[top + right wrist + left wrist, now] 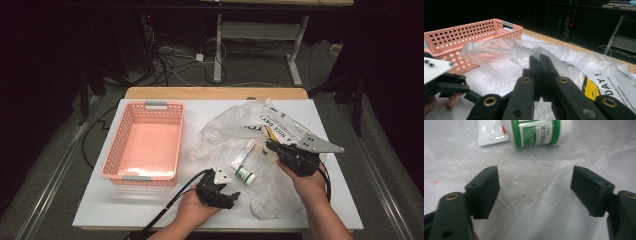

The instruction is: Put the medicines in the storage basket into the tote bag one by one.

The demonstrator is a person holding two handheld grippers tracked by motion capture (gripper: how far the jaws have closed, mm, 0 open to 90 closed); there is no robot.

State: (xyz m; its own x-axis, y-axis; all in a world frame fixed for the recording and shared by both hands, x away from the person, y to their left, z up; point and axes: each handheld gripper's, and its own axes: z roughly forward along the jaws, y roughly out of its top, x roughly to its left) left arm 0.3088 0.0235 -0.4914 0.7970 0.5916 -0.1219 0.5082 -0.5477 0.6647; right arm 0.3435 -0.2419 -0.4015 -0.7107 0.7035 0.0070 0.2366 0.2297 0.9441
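A crumpled clear plastic bag with black and yellow print lies on the white table. A green-and-white jar and a white tube lie in it under the film. My right gripper is shut, its jaws pinching a fold of the bag at their tips. My left gripper rests low at the bag's near edge with its jaws wide apart. In the left gripper view the film lies between the jaws, untouched by the pads, with the jar and tube just beyond.
An empty pink perforated basket stands on the table's left half, also in the right gripper view. The table's far wooden edge runs behind the bag. Cables trail from both grippers toward the near edge.
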